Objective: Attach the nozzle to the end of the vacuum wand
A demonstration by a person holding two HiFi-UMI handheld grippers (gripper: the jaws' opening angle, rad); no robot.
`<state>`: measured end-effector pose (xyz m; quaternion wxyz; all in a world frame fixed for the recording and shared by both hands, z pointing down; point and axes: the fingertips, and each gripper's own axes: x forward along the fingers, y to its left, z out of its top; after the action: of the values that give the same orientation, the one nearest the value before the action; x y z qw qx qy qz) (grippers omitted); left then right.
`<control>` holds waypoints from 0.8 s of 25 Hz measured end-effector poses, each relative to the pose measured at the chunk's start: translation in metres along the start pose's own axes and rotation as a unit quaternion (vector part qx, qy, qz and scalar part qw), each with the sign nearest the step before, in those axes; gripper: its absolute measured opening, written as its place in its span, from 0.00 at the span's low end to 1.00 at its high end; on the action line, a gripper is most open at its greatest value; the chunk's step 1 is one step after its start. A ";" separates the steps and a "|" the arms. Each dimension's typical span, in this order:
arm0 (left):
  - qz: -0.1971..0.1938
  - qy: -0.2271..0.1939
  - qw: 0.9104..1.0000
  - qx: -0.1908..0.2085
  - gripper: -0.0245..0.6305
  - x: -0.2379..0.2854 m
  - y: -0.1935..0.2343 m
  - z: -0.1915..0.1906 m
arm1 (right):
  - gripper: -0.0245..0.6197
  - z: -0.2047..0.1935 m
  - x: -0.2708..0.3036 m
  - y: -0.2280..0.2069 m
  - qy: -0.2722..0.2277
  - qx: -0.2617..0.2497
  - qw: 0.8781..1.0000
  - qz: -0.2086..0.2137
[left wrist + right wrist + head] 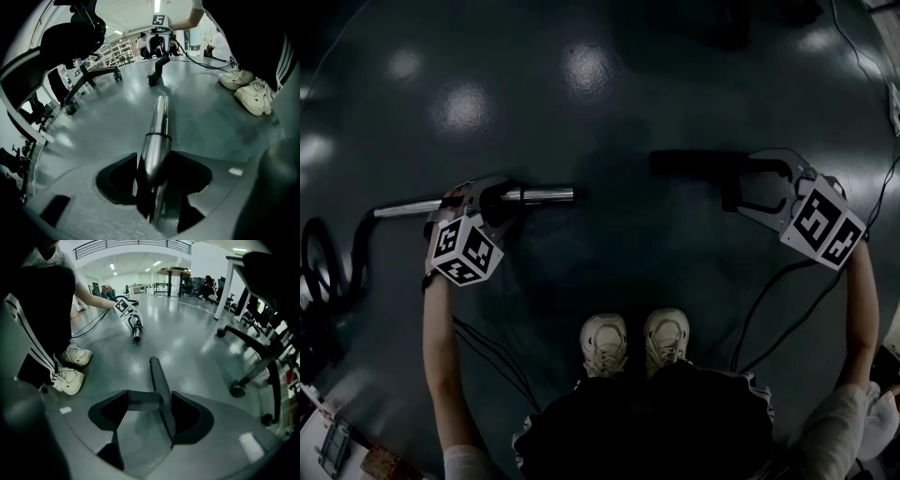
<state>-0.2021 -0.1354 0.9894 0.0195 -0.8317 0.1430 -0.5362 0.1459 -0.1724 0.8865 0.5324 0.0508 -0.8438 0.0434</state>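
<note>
Left gripper (492, 202) tilts steeply down at the grey floor (609, 112) and straddles the vacuum wand (539, 196), which lies flat there. Its 2 jaws stand fairly wide, 1 on each side of the chrome tube. In the left gripper view the dark pads (122, 176) look pressed against the tube's sides, just behind a thin black ring on it. The wand's open end sticks out past the jaws toward the person's right, and its other end runs left to a black hose (356, 248).

Well apart from it, the right gripper (748, 187) also points down at the floor. Its jaws gape wide, with the black nozzle (694, 164) lying on the floor between them. The nozzle's long flat part runs close along 1 jaw and a short stub crosses toward the other, but it is not clamped.

Nozzle and wand end are roughly in line, with bare floor between them. The person's 2 pale shoes (637, 342) stand nearer the body, between the arms. Dark cables (769, 300) trail back from both grippers. An office chair (253, 362) stands off to one side in the right gripper view
</note>
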 end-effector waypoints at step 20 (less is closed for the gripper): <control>0.008 -0.001 1.000 0.003 0.39 0.000 0.001 0.000 | 0.41 0.048 0.044 0.041 -0.024 -0.100 0.995 0.007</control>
<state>-0.2020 -0.1368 0.9895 0.0268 -0.8307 0.1478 -0.5360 0.0786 -0.1401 0.9050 0.5143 -0.0080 -0.8567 -0.0387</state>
